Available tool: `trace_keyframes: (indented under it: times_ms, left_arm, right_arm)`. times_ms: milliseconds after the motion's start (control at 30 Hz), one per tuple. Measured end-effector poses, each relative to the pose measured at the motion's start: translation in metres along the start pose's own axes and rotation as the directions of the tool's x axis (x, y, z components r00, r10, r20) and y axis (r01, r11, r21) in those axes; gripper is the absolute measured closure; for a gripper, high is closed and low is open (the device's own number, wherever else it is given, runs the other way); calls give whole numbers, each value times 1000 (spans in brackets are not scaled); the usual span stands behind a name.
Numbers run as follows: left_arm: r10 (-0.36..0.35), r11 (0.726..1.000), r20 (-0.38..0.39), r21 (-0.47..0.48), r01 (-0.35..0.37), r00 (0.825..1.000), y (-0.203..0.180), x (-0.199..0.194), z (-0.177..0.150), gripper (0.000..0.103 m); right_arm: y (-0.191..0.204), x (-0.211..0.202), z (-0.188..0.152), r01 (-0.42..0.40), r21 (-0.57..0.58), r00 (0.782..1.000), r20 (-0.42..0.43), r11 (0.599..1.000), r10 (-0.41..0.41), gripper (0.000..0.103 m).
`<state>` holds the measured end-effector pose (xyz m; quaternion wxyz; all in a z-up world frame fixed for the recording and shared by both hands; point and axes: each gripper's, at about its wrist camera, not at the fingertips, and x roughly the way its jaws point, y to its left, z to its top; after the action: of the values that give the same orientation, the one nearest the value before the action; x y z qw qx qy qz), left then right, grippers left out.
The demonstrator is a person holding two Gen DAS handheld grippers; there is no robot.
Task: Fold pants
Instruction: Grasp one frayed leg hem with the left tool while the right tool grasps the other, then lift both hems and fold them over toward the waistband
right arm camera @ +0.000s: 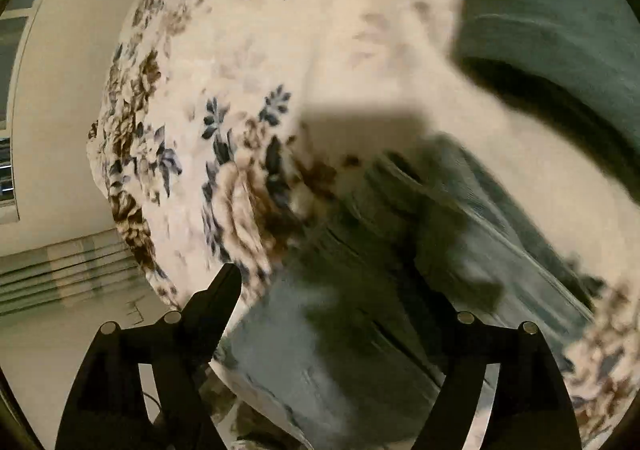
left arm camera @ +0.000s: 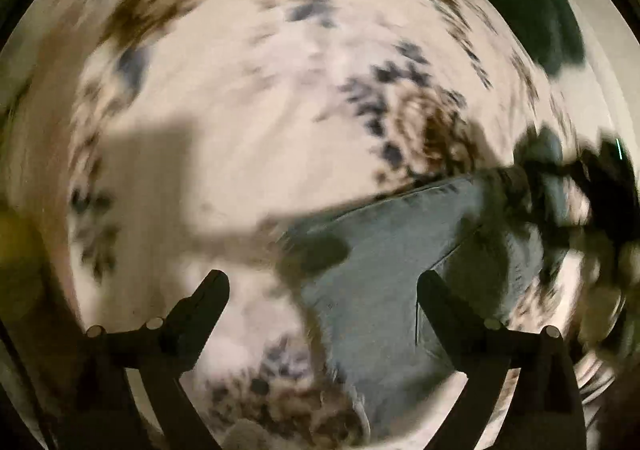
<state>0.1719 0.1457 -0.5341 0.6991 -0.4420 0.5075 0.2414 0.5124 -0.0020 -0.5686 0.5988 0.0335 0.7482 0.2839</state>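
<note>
- Left wrist view: super smeary, so go easy on the details. The left gripper (left arm camera: 322, 282) has its fingers spread wide with nothing between them.
- The pants (left arm camera: 384, 250), blue-grey denim by the look of it, lie flat on the floral blanket (left arm camera: 248, 98), ahead of the gripper and off toward its right finger. One edge runs under that finger's tip.
- Further right past the pants there's a dark blurry shape that's probably the other gripper, but I honestly can't tell with this blur.
- A dark green cloth (left arm camera: 548, 10) sits far ahead and to the right, well apart from the pants.
- Right wrist view: the right gripper (right arm camera: 344, 286) is also spread wide and holding nothing. The pants (right arm camera: 320, 350) fill the space right between and just ahead of its fingers, stretching away to the right, with seams and a doubled-up layer showing.
- The blanket (right arm camera: 192, 90) lies ahead-left, and the green cloth (right arm camera: 560, 10) is far ahead-right.
- Handling guess: denim is soft but hefty and a bit stiff at the seams, not slippery or fragile. It'll sag if lifted from one point, so I'd pinch a thick hem or seam edge with each gripper and carry it over together.
</note>
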Motion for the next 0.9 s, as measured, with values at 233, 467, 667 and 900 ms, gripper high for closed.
trace_keyframes:
  times_ms: [233, 467, 667, 900]
  left_arm:
    - [-198, 932, -156, -335, 137, 968, 28, 14, -97, 7]
    - [-449, 745, -161, -610, 269, 879, -7, 60, -160, 8]
    - [-509, 537, 8, -778, 325, 861, -1, 89, -149, 8]
    - [-477, 383, 77, -879, 286, 875, 29, 94, -139, 36]
  right_arm:
    - [-81, -45, -61, 92, 53, 995, 32, 994, -94, 21]
    - [-160, -32, -93, -85, 213, 995, 59, 973, 74, 21]
    - [-176, -3, -95, -165, 233, 986, 46, 958, 158, 21]
    - [-168, 17, -70, -309, 217, 949, 134, 926, 285, 21]
